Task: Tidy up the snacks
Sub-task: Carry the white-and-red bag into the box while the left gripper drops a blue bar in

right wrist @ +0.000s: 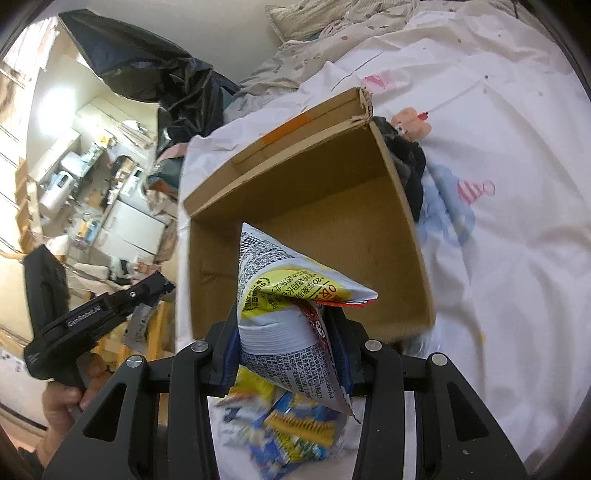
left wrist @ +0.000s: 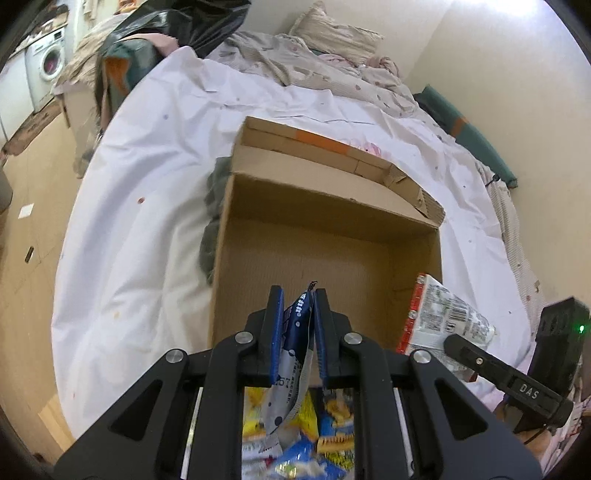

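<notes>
Cardboard box (left wrist: 325,236): open-topped, brown, on the bed directly ahead of both tongs; orange tape on its far flap; no contents visible on the part of the floor that shows.
Bed sheet (left wrist: 147,184): white, wrinkled, spotted with small marks; carries the box.
Dark cloth (left wrist: 214,221): bunched against the outer wall of the box, to the left of the left tongs.
Black plastic bag (left wrist: 192,22): far beyond the box, at the head of the bed, beside a striped pillow (left wrist: 336,33).
Washing machine (left wrist: 48,62): far left of the left tongs, off the bed.
Loose snack packets (right wrist: 291,428): yellow and blue, heaped below and behind both tongs, outside the box.
Left tongs (left wrist: 298,328): closed on a blue-and-white snack packet (left wrist: 293,354), pinched between the blue pads (left wrist: 277,332); packet held upright over the near edge of the box.
Right tongs (right wrist: 288,350): closed on a white-and-yellow snack packet (right wrist: 288,295), which bulges forward over the near wall of the box and hides part of its interior.
Obstruction: from the left wrist view, the right tongs and their packet (left wrist: 443,317) stand at the right near corner of the box.
</notes>
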{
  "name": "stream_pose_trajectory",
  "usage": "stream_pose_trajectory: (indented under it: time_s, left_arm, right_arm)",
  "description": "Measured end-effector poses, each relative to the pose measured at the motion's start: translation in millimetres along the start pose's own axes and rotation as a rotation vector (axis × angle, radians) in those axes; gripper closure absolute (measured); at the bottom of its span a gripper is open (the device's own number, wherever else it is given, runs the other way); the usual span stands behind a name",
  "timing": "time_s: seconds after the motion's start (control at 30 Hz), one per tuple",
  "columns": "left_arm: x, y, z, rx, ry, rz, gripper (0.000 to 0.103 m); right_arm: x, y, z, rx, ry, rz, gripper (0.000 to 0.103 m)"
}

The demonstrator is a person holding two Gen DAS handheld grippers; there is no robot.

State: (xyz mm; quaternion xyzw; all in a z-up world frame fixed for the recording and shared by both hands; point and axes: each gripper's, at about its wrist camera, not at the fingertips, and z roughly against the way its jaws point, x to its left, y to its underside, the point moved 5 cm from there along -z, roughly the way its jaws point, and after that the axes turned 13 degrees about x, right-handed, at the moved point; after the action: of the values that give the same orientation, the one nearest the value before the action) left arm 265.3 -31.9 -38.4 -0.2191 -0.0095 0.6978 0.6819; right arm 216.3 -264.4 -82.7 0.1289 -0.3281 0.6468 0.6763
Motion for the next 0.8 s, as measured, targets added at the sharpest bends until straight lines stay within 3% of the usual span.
stream_pose_trajectory:
  time_s: [0.33, 0.8]
  left_arm:
    - [-7, -9, -50, 0.000, -0.103, -0.082, 0.090]
    - [-7, -9, -63, -0.002, -0.105, -0.095, 0.089]
  right_arm:
    - [-8, -24, -39, 0.064, 0.068, 0.023, 0.059]
    - [0, -16, -61, 0.132, 0.081, 0.060, 0.057]
